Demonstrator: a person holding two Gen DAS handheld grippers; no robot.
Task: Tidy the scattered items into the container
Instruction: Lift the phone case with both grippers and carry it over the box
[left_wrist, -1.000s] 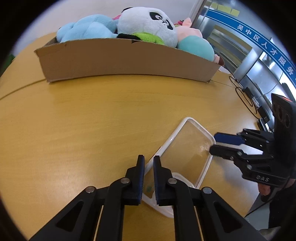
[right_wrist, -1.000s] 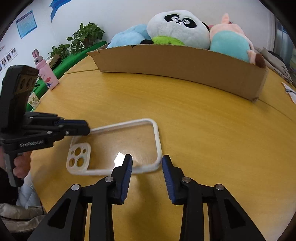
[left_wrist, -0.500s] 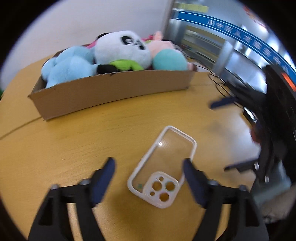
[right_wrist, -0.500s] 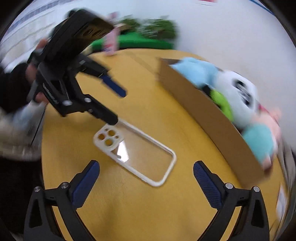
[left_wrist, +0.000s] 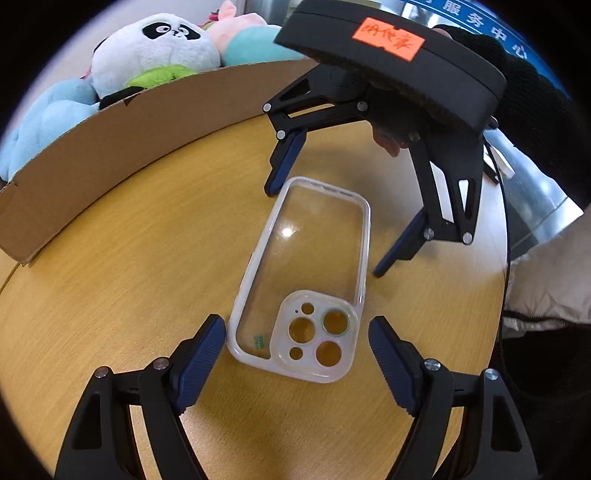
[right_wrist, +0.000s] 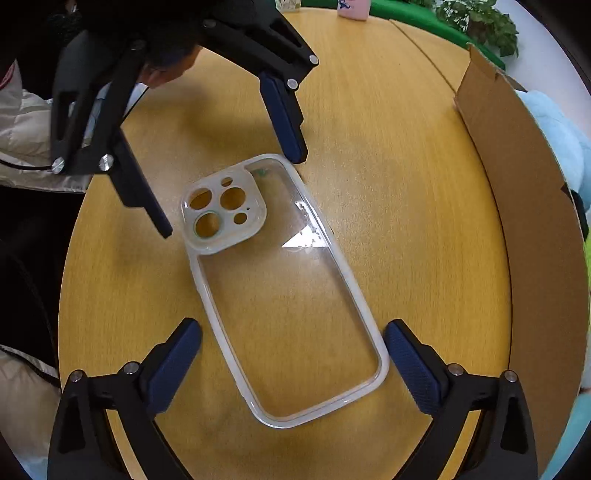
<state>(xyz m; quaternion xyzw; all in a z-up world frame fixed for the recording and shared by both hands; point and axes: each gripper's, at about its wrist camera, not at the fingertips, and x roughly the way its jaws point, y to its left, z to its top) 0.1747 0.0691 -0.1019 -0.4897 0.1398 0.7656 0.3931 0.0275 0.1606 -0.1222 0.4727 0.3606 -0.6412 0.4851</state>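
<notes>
one phone case, one cardboard box, three plush toys

Black linkage grippers with silver screws, ribbed blue jaws, orange handwritten label; white sleeve.

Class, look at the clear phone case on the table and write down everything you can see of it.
The phone case is see-through with a milky white rim and a raised frosted camera block with round holes at one end. It looks like soft plastic and holds no phone. It lies flat, open side up, on the wooden table, near the cardboard box. The left gripper straddles the camera end and the right gripper the plain end; neither touches it.
</notes>
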